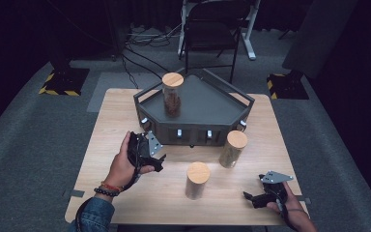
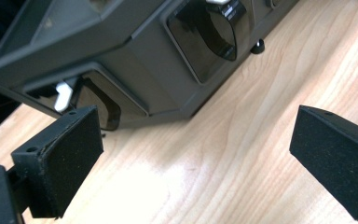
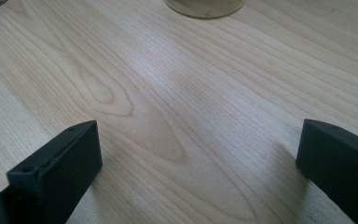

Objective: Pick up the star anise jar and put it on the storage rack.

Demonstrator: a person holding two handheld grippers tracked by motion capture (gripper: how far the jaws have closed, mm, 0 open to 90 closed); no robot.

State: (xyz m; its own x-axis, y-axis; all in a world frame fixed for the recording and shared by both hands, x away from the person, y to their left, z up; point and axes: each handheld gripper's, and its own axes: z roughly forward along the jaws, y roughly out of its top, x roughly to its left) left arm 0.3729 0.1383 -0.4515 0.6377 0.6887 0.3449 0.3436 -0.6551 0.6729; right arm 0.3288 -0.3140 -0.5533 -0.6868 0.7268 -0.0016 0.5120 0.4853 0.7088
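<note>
One jar (image 1: pixel 172 94) already stands on the dark tray (image 1: pixel 207 104), while two more wait on the table (image 1: pixel 125 111) — the near jar (image 1: pixel 197 180) in front of the person and the other jar (image 1: pixel 233 149) just off the tray's front right corner. Both grippers are empty, jaws spread wide: the left gripper (image 1: pixel 150 155) hovers by the tray's front wall, the right gripper (image 1: pixel 261 197) low over bare wood. This looks like a pause between placements — next, one gripper must square up to a jar and close around its body
</note>
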